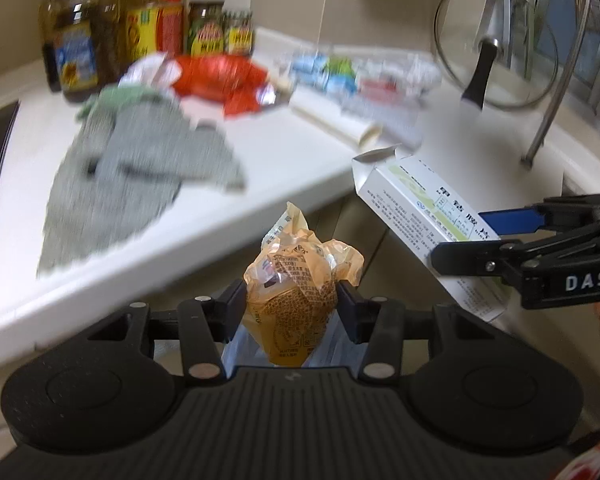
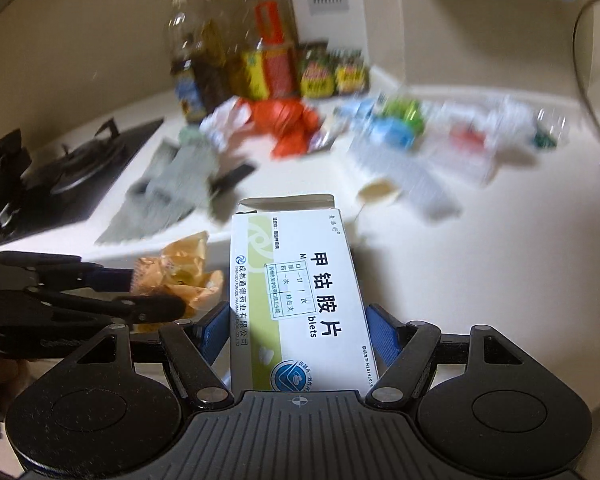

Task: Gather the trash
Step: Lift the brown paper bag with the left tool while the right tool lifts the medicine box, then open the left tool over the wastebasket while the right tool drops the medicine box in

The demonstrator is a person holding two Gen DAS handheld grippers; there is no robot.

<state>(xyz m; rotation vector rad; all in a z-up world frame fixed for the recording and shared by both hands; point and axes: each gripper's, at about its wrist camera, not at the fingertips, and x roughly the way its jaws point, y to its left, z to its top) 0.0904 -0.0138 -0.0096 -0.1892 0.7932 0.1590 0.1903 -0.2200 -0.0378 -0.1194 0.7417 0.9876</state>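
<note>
Off the bench (image 1: 292,160) edge, our left claw (image 1: 291,300) clamps a wrapper (image 1: 296,280), right claw (image 2: 296,332) a box (image 2: 300,292) — we keep both grips firm until binned.

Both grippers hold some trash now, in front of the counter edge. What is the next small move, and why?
Probably carry both pieces to a bin, which no view shows. The left gripper is shut on the orange wrapper, the right gripper on the medicine box, so neither can pick more from the counter.
</note>
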